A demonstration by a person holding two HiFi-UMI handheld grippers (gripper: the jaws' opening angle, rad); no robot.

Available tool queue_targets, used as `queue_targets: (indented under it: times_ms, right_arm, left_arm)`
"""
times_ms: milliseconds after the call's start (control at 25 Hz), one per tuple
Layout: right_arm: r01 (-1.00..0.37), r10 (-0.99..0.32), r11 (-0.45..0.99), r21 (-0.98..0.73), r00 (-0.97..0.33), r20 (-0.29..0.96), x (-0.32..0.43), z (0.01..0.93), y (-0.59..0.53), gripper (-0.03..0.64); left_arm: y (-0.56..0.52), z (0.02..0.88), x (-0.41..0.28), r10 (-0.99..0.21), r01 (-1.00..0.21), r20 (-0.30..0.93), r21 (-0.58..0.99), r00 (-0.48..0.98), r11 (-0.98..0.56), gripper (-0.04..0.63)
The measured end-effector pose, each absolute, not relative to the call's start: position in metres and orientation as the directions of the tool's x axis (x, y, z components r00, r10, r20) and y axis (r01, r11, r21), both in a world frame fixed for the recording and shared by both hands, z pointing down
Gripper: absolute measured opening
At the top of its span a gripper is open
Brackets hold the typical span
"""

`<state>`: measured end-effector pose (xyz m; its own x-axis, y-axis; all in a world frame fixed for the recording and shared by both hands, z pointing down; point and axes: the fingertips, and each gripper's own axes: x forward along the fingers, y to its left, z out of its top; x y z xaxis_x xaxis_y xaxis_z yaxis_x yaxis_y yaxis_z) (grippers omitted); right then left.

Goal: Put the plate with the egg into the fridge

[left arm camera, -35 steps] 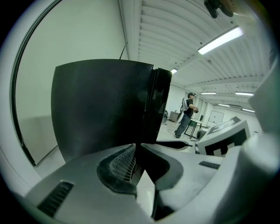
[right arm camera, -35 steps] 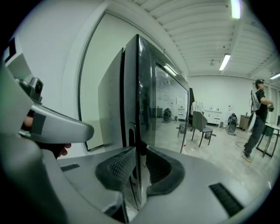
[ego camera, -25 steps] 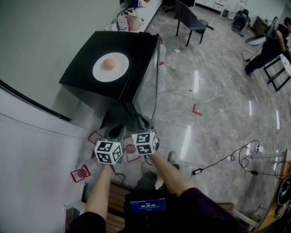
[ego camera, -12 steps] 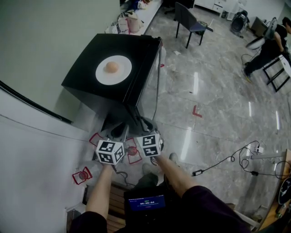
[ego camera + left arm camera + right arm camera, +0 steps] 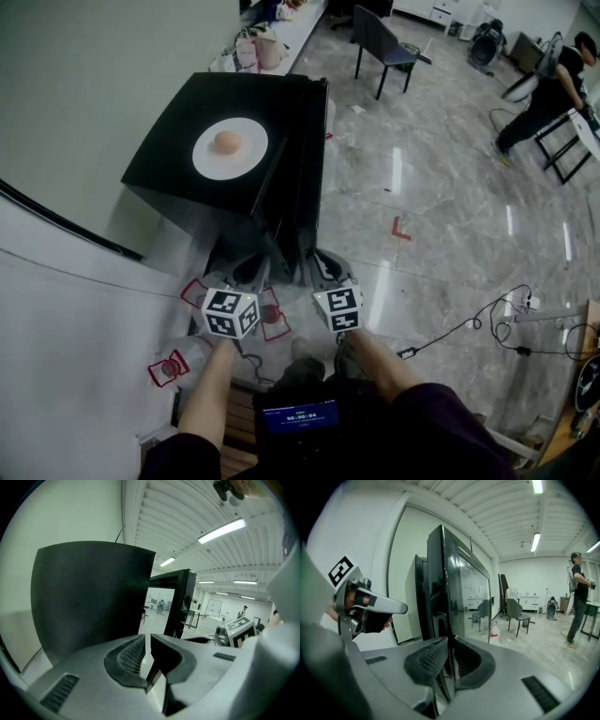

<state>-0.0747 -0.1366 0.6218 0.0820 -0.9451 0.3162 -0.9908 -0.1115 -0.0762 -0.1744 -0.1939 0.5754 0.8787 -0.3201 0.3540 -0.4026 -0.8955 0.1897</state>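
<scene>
A white plate (image 5: pixel 230 148) with a brown egg (image 5: pixel 226 142) on it rests on top of a black fridge (image 5: pixel 169 131). The fridge's glass door (image 5: pixel 307 159) faces right in the head view. My left gripper (image 5: pixel 246 270) hovers low in front of the fridge's dark side (image 5: pixel 89 597); its jaws are a slit apart with nothing between them. My right gripper (image 5: pixel 320 264) sits at the door's front edge (image 5: pixel 440 588). Its jaws have just been closing and stand narrowly apart, with that edge in line with the gap. Whether the pads touch the edge I cannot tell.
A pale wall (image 5: pixel 84 84) runs along the left. Behind the fridge is a bench with bags (image 5: pixel 258 45), then a chair (image 5: pixel 382 39). A person (image 5: pixel 548 89) stands far right. Cables (image 5: pixel 497 323) and a red mark (image 5: pixel 401 228) lie on the glossy floor.
My right gripper has moved to the right, away from the left one, to the fridge door's edge. The left gripper has stayed where it was.
</scene>
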Motion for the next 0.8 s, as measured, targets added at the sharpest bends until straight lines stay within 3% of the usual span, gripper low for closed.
queue_targets:
  times_ms: [520,800]
  right_arm:
    - [-0.972,-0.907,0.216,-0.094,-0.236,0.348,0.044,0.630,-0.066,0.050]
    - [-0.954,-0.887,0.287,-0.092,-0.300,0.352,0.098,0.629,-0.050,0.051]
  left_arm:
    - [-0.124,0.574,-0.037,-0.113,-0.181,0.322,0.191,0.940,-0.965,0.009]
    - [-0.078,0.560,0.063,-0.023,-0.070,0.305,0.143,0.952,-0.987,0.009]
